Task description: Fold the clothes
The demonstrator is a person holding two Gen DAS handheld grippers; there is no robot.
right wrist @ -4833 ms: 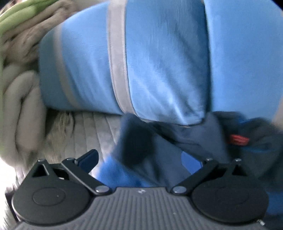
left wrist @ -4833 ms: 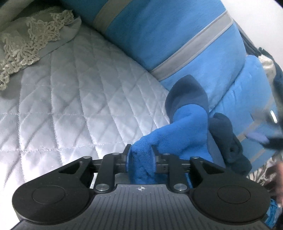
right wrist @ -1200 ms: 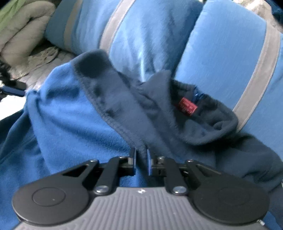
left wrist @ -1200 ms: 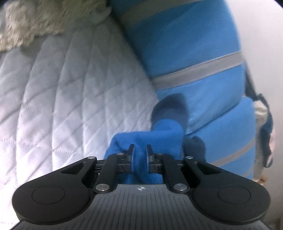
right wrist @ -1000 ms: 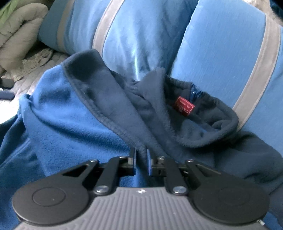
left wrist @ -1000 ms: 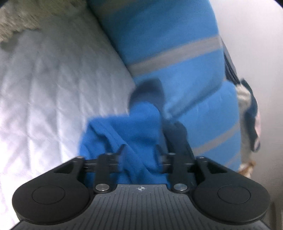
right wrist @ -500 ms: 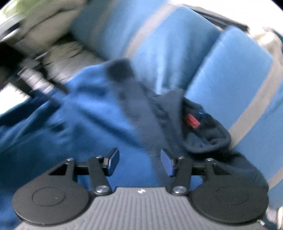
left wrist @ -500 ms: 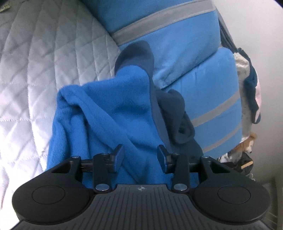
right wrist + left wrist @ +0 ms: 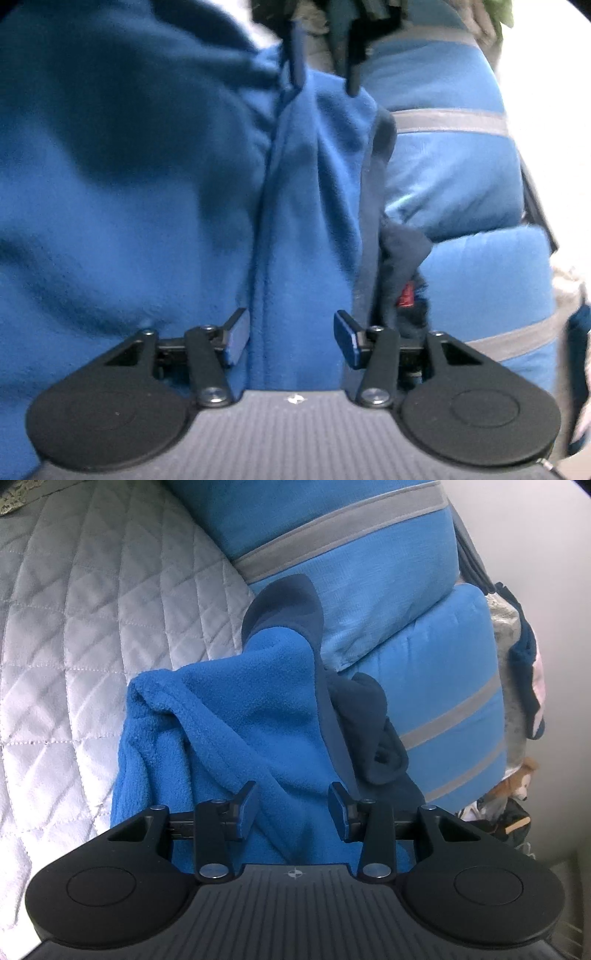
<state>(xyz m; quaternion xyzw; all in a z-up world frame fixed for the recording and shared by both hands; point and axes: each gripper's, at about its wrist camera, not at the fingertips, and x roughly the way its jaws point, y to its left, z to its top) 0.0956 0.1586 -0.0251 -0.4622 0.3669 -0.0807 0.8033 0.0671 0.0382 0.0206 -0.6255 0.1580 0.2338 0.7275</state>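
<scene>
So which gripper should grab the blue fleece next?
Probably the left gripper: it sits open over the fleece, with a clear fold in view. The open right gripper sees only blur.

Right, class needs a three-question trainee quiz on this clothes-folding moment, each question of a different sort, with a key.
1. True or false: the left gripper is clamped shut on the blue fleece.
2. The fleece lies on: A) a wooden floor B) a grey quilted cover C) a glass table.
3. What colour is the small label inside the fleece's dark collar?

Key: 1 false, its jaws stand apart over the fabric; 2 B; 3 red.
</scene>
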